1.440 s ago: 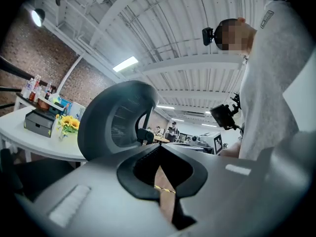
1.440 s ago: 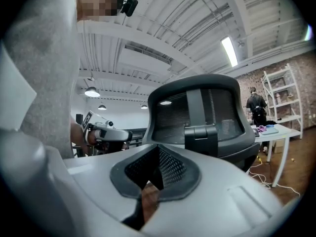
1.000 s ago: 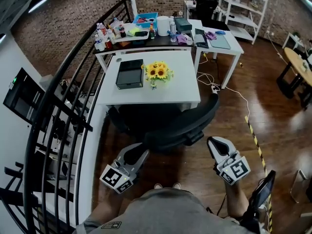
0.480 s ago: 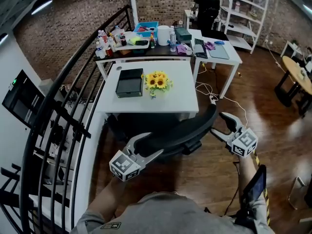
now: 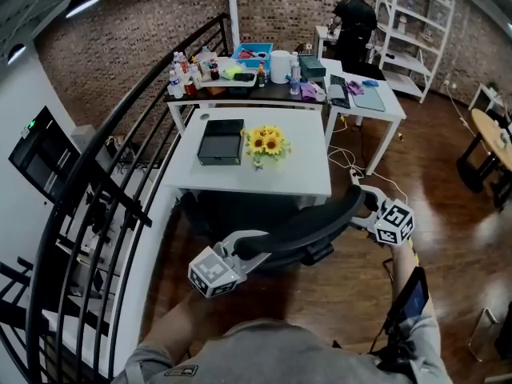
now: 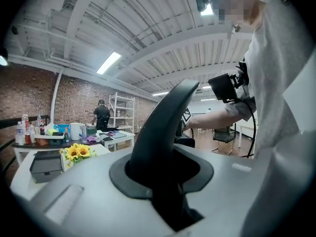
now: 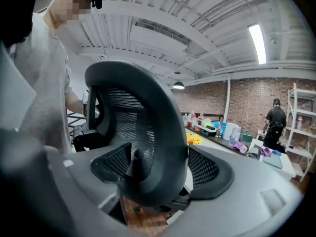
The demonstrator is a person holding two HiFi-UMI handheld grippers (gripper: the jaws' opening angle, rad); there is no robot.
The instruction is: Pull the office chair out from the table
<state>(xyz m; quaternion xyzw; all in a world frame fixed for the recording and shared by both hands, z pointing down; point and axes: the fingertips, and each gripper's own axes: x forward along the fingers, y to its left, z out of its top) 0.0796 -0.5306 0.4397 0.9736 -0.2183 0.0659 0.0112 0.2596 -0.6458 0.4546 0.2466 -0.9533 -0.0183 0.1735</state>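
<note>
The black office chair [image 5: 300, 226] stands tucked against the front edge of the white table [image 5: 300, 173], its curved mesh backrest toward me. My left gripper [image 5: 242, 245] is at the backrest's left end. In the left gripper view the backrest's edge [image 6: 163, 127] fills the gap of the left gripper [image 6: 163, 177], and the jaws are closing onto it. My right gripper [image 5: 364, 208] is at the backrest's right end. In the right gripper view the backrest [image 7: 148, 132] sits between the opening jaws of the right gripper [image 7: 158, 177], with gaps on both sides.
On the table lie a black box [image 5: 220, 142] and a bunch of sunflowers [image 5: 266, 141]. A black railing [image 5: 104, 198] runs along the left. Behind is a cluttered table [image 5: 240, 74], where a person [image 5: 354, 18] stands near shelves. A cable [image 5: 376, 181] trails over the wooden floor.
Both grippers have moved from behind and below the chair up to the two ends of its backrest. Their jaws now straddle the backrest's edge.
</note>
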